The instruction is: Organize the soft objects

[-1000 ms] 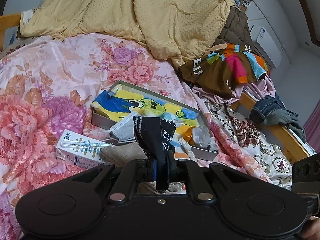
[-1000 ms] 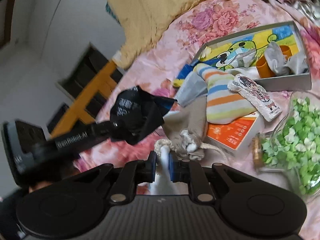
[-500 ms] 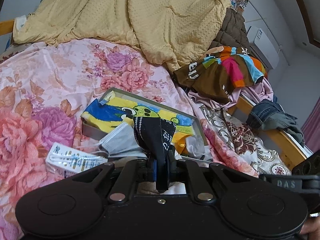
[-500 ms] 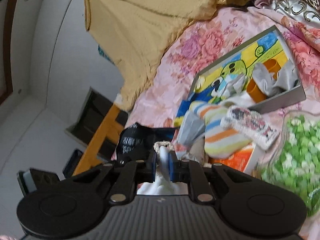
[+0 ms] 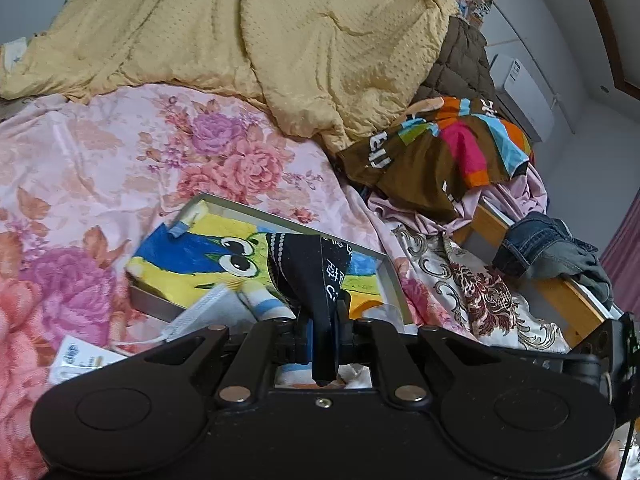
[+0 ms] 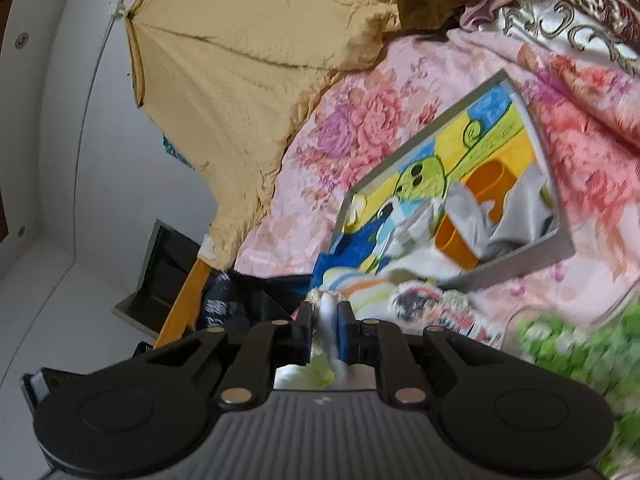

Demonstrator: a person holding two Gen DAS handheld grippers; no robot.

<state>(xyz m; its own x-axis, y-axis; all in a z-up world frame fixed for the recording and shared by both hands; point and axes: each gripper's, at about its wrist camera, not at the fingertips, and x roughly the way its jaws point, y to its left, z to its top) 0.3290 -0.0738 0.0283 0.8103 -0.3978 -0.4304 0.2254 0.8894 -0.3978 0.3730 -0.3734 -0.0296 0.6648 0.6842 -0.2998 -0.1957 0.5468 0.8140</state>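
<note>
Black fabric with white lettering (image 5: 316, 264) sits pinched in my left gripper (image 5: 324, 328), jaws clamped tight on it, rising toward twelve o'clock. My right gripper (image 6: 325, 332) is closed on a pale, blurred soft piece (image 6: 329, 320) I cannot identify. Just past both, a striped sock (image 5: 262, 302) and a grey face mask (image 5: 208, 314) lie at the grey box (image 5: 394, 280). Beyond, at twelve o'clock, a yellow blanket (image 5: 280, 40) covers the floral bedsheet (image 5: 100, 152).

- The bedsheet (image 5: 100, 152) was pink with rose blooms;
- the quilt (image 5: 280, 32) was dotted mustard yellow;
- the black cloth (image 5: 316, 268) bore white lettering;
- the box (image 6: 532, 256) was grey, its lining cartoon-printed.
</note>
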